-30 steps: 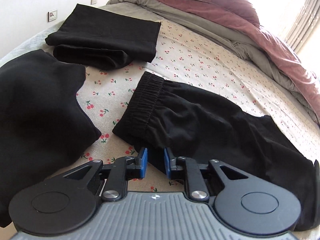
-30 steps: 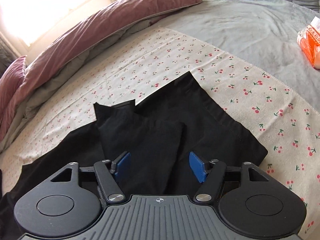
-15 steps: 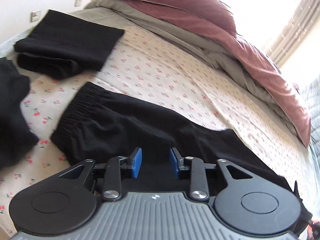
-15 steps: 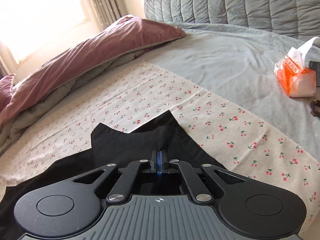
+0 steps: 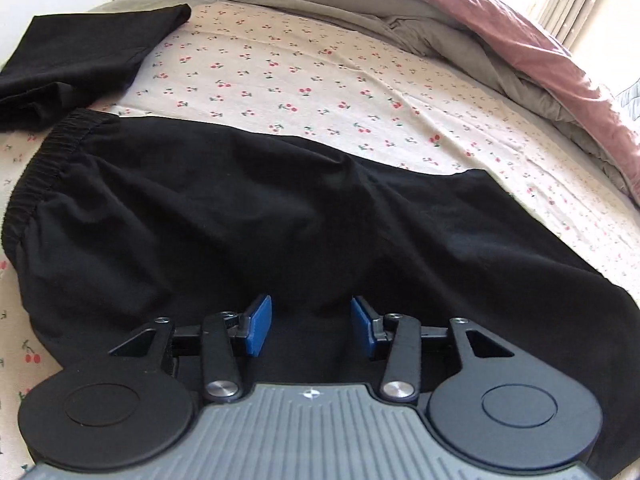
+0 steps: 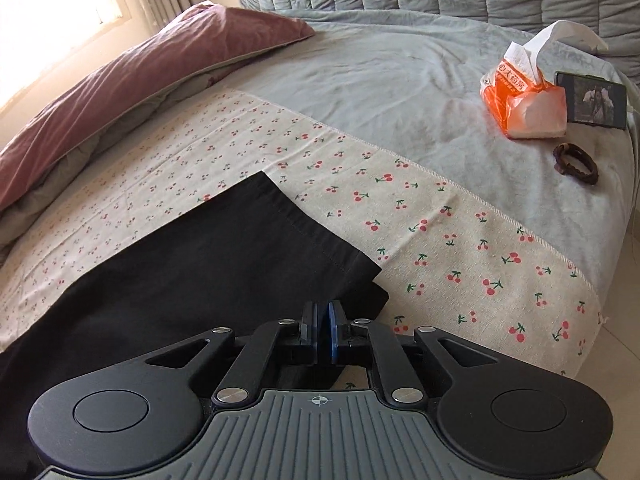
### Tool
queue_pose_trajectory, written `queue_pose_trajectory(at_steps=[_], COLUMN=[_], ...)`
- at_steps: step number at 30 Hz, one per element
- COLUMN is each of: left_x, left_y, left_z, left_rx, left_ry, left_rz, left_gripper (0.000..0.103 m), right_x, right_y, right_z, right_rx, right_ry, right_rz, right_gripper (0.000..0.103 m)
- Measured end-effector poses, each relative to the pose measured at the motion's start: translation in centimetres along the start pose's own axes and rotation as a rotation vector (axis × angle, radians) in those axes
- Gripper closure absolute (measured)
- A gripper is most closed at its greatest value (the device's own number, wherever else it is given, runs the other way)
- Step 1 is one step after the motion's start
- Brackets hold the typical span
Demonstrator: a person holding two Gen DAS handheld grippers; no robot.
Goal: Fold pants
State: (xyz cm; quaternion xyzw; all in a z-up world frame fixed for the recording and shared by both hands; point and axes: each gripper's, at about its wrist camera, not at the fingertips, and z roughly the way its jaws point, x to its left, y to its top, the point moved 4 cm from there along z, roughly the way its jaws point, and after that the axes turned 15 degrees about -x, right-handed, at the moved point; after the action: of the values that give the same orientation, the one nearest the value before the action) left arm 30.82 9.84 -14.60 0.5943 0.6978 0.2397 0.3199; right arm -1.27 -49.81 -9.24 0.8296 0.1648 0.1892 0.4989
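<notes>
Black pants (image 5: pixel 248 216) lie flat on the cherry-print cloth (image 5: pixel 320 80), elastic waistband (image 5: pixel 44 160) at the left. My left gripper (image 5: pixel 311 326) is open, low over the near edge of the pants' middle. In the right wrist view the leg end (image 6: pixel 224 264) with its stitched hem lies stretched out. My right gripper (image 6: pixel 322 330) is shut on the near corner of the leg hem.
A folded black garment (image 5: pixel 80 60) lies at the far left. A mauve and grey duvet (image 5: pixel 460 12) is piled along the far side. An orange tissue pack (image 6: pixel 524 96), a phone (image 6: pixel 592 100) and a brown ring (image 6: pixel 576 162) lie on the grey bedspread (image 6: pixel 400 80).
My left gripper moved right along the pants and opened wider. My right gripper shut on the leg hem and pulled it out flat; the crumpled leg ends now lie straight.
</notes>
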Motion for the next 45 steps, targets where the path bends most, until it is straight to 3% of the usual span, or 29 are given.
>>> queue_pose_trajectory(at_steps=[3, 7, 15, 19, 21, 27, 29, 32, 38, 43, 45], left_x=[0.9, 1.4, 3.0, 3.9, 4.0, 4.7, 5.8, 7.6, 9.4, 10.6, 11.4], left_y=[0.0, 0.2, 0.9, 1.0, 1.1, 2.3, 2.6, 2.9, 3.0, 2.9, 2.7], left_z=[0.2, -0.1, -0.5, -0.6, -0.6, -0.9, -1.0, -0.9, -0.9, -0.7, -0.8], left_rx=[0.006, 0.000, -0.024, -0.040, -0.039, -0.083, -0.092, -0.085, -0.072, -0.051, -0.042], left_ry=[-0.015, -0.005, 0.063, 0.123, 0.126, 0.181, 0.214, 0.237, 0.245, 0.210, 0.207], left_rz=[-0.024, -0.039, -0.080, -0.064, -0.063, -0.045, -0.056, -0.102, -0.141, -0.181, -0.206], left_gripper=[0.051, 0.051, 0.051, 0.051, 0.051, 0.051, 0.050, 0.050, 0.050, 0.058, 0.079], right_x=[0.0, 0.6, 2.9, 5.5, 8.3, 21.2, 25.3, 32.2, 44.9, 52.0, 53.9], right_y=[0.8, 1.7, 0.1, -1.7, -2.0, -4.0, -5.2, -8.1, -14.5, -18.0, -19.0], right_z=[-2.3, -3.0, -0.2, 2.8, 1.8, -1.9, -2.3, -1.9, -0.2, 2.1, 3.0], right_rx=[-0.098, -0.148, -0.060, 0.067, 0.025, -0.033, -0.012, 0.089, 0.147, 0.127, 0.130], right_ry=[-0.056, -0.038, 0.014, 0.033, 0.101, 0.448, 0.587, 0.829, 0.990, 0.992, 1.007], right_rz=[-0.032, -0.050, -0.150, -0.287, -0.342, -0.617, -0.639, -0.647, -0.813, -0.894, -0.903], right_gripper=[0.092, 0.067, 0.066, 0.060, 0.060, 0.050, 0.050, 0.052, 0.060, 0.060, 0.060])
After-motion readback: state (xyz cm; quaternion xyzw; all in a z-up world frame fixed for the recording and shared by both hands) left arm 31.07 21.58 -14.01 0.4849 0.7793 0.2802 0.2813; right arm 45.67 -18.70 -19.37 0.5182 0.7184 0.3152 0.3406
